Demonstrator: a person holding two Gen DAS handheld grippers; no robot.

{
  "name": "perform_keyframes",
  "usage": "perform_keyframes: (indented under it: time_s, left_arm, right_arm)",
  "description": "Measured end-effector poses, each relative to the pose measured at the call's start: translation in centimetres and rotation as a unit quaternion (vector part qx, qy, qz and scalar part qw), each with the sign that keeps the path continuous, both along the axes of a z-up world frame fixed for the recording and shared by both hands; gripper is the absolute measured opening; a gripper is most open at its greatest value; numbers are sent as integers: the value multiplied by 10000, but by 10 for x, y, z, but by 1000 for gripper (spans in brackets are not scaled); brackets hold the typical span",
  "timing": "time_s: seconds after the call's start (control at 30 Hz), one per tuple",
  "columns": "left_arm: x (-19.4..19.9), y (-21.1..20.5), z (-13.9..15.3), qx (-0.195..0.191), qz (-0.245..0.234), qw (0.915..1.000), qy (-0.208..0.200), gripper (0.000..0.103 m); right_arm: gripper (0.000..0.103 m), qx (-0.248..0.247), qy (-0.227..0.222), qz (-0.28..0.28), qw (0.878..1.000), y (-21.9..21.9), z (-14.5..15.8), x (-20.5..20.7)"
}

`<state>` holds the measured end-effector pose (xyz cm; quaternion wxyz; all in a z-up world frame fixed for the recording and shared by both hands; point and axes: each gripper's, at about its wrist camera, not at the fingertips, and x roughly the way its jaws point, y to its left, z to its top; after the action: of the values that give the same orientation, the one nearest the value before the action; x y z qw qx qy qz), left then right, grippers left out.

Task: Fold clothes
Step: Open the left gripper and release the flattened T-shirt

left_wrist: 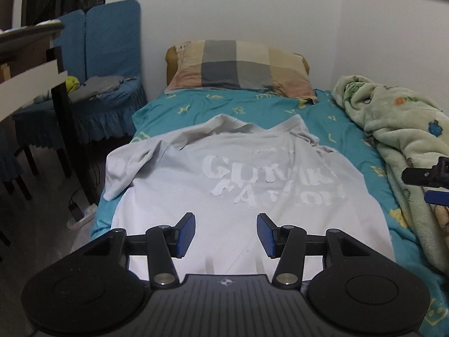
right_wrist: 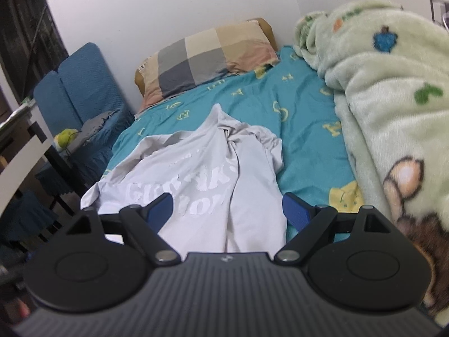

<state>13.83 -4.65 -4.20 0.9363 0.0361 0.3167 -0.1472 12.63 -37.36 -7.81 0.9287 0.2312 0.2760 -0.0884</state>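
Observation:
A light grey T-shirt (left_wrist: 174, 185) with white lettering lies spread on the teal bed sheet (left_wrist: 252, 106), its left sleeve folded in and its collar end bunched toward the pillow. My left gripper (left_wrist: 226, 220) hovers over the shirt's near hem, half open, with nothing between its blue pads (left_wrist: 186, 233). In the right wrist view the same T-shirt (right_wrist: 247, 174) shows a long crease down its right side. My right gripper (right_wrist: 227, 200) stands wide open above the near right part of the shirt, its pads apart from the cloth. The right gripper (left_wrist: 429, 179) also pokes in at the right edge of the left wrist view.
A checked pillow (left_wrist: 238, 67) lies at the head of the bed. A pale green fleece blanket (right_wrist: 387, 98) is heaped along the right side. Left of the bed stand blue-covered chairs (left_wrist: 106, 56), a dark table leg (left_wrist: 67, 129) and a power strip (left_wrist: 81, 213) on the floor.

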Motion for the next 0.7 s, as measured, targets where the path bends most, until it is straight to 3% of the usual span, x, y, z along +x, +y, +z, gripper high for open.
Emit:
perform_keyframes:
  time_s: [0.27,0.43,0.57,0.7]
  left_arm:
    - [0,22,-10,-261,143,9993,236,53]
    - [-7,21,-13,-344,187,9989,239,55]
    - [-2,18,-20,-415,183,9983,368,56]
    - [9,14,-31,-476,184,9975,493,56]
  right_arm:
    - [71,226,-59,-79,9997,-10,-5,33]
    - [48,863,86,-544,9947,-61,-20,78]
    - [46,1377,275,-840,9865,-98,-47,110]
    - [46,1564,463,-935,9822,-113,-76,133]
